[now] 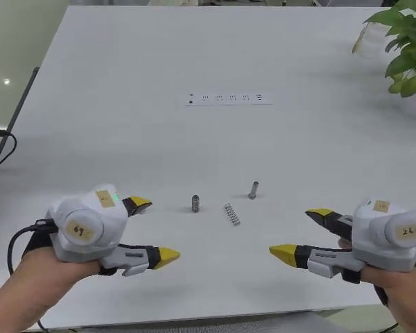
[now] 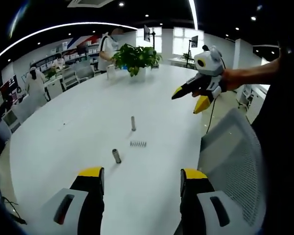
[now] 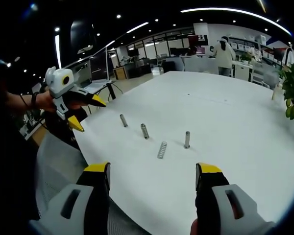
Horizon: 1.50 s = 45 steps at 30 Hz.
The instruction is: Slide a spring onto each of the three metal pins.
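Observation:
On the white table [image 1: 215, 146], a short metal pin with a spring on it [image 1: 195, 203] stands upright. A bare pin [image 1: 254, 189] stands to its right, and a loose spring [image 1: 232, 214] lies flat between them. The right gripper view shows the bare pin [image 3: 187, 139], the loose spring [image 3: 161, 150], a sprung pin [image 3: 145, 130] and another sprung pin [image 3: 123, 120] farther off. My left gripper [image 1: 154, 230] is held open at the near left, with nothing in it. My right gripper [image 1: 301, 233] is open at the near right, also with nothing in it. Both stay short of the pins.
A white strip with small marks [image 1: 229, 98] lies farther back on the table. A potted plant [image 1: 405, 48] stands at the far right corner. A black cable [image 1: 7, 142] hangs off the left edge. A grey mesh chair [image 2: 235, 161] sits by the near table edge.

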Each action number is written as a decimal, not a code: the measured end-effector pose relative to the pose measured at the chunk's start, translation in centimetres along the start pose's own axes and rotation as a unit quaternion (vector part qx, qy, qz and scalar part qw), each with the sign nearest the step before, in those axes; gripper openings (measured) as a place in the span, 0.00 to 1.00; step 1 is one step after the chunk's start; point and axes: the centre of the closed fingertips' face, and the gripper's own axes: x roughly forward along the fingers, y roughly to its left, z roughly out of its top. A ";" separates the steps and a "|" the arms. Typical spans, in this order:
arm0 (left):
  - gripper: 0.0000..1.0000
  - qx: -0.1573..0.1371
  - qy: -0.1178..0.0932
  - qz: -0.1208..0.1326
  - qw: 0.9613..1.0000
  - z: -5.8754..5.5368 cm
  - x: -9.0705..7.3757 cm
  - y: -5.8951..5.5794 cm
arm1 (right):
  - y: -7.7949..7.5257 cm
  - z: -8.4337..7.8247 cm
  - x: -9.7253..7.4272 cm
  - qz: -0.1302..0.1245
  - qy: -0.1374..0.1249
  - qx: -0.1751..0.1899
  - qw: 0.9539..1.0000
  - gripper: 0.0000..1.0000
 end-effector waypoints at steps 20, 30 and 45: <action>0.57 0.071 0.034 -0.056 0.995 1.3 5.7 -1.6 | 0.4 -0.4 0.0 0.014 0.001 0.004 1.000 0.70; 0.56 0.125 0.054 -0.076 0.988 1.9 8.1 -2.4 | -0.1 -0.4 -0.3 0.015 -0.002 0.006 1.000 0.70; 0.53 0.177 0.082 -0.094 0.976 2.0 11.3 -2.2 | -1.2 -1.3 -1.2 0.016 0.006 0.010 1.000 0.70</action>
